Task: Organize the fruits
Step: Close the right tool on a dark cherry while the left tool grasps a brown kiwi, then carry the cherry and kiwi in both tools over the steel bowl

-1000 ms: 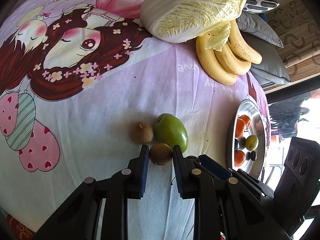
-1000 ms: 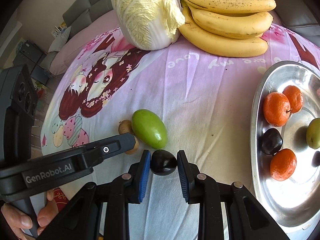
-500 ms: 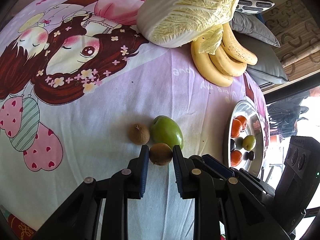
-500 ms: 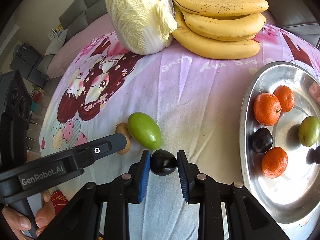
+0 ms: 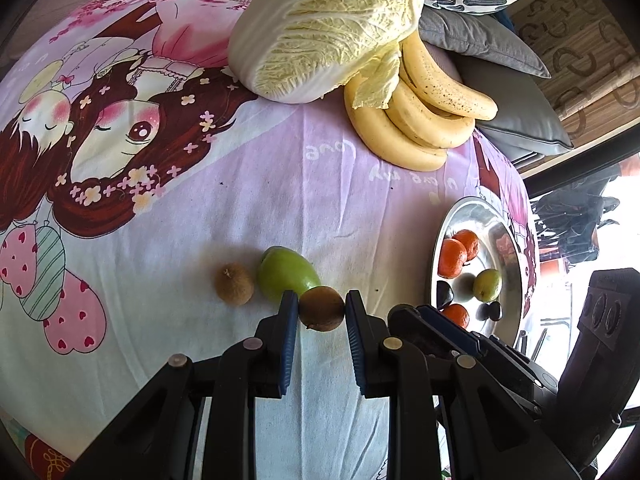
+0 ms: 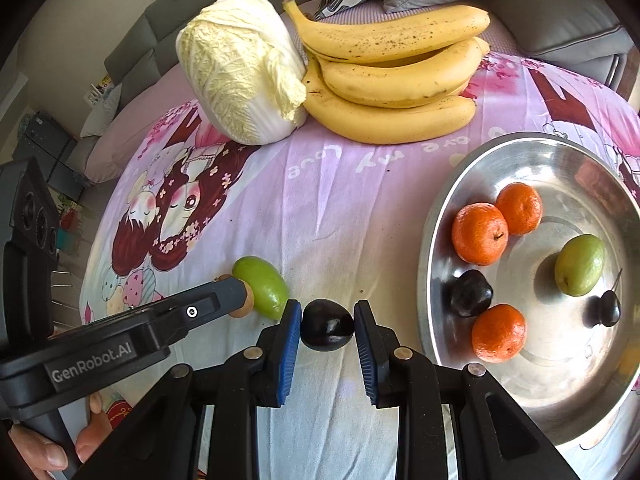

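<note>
Two handheld grippers work over a table covered by a pink cartoon-print cloth [image 6: 340, 208]. The left gripper [image 5: 321, 309] pinches a small round brown fruit [image 5: 321, 309] between its blue pads, one pad pressed to each side. The right gripper [image 6: 327, 325] pinches a dark purple plum [image 6: 327, 325] in the same way, its pads tight against both sides of the fruit.

On the cloth just beyond the left gripper lies a green oval fruit [image 5: 287, 275], and immediately to its left sits a second brown fruit [image 5: 234, 284], the two close together or touching.

To the right stands a round metal tray [image 6: 440, 208]. It holds three oranges [image 6: 480, 233], a dark plum [image 6: 469, 293], a green fruit [image 6: 580, 265] and a small dark fruit with a stem [image 6: 606, 309]. Two oranges touch each other at the far side of the tray; the third sits at the near side, beside the plum.

At the far side of the table rests a pale napa cabbage [image 6: 240, 68], and pressed against its right side is a bunch of yellow bananas [image 6: 392, 80] with brown speckles. Grey cushions [image 5: 492, 40] lie beyond them. A person's hand [image 6: 44, 448] grips the left gripper's handle at the near left.
</note>
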{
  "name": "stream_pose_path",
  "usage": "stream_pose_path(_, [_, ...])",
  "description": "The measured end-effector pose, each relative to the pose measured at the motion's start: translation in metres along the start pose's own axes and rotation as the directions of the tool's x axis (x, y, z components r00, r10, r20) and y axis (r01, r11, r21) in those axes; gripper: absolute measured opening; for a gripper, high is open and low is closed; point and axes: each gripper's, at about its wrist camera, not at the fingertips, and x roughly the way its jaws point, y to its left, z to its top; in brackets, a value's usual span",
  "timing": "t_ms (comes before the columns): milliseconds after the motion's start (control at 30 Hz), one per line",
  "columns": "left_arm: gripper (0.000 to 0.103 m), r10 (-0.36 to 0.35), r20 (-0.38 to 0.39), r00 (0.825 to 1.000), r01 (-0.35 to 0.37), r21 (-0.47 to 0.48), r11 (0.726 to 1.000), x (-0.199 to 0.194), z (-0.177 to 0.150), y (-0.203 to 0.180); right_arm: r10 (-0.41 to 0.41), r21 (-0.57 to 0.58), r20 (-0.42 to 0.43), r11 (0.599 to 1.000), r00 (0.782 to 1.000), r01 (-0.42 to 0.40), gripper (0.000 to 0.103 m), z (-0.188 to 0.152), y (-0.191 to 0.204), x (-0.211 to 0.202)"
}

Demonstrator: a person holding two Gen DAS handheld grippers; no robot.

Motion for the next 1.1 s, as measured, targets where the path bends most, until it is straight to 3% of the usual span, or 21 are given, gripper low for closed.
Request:
stream_pose_path(567, [0.025,0.014,-0.077,0.997,-0.002,0.159,0.987,0.03,0.016,-0.105,-0.089,0.22,0.087,0.973,0.992,0.068,0.029,0.008,-0.087,-0.051])
stream_pose_path(867, [0.025,0.052,-0.114,0.992,-0.025,0.23,0.973,0.05,0.011,-0.153,-0.188,0.321,0.065,0.934,0.98,0.158,0.029,-0.001,-0.127,-0.064])
stream_pose_path(1100, [0.025,0.094,-0.165,0.982,-0.051,0.244,0.968,0.076,0.01,-0.173,-0.204,0.325,0.003,0.926,0.979,0.192,0.029,-0.007,-0.136,-0.052])
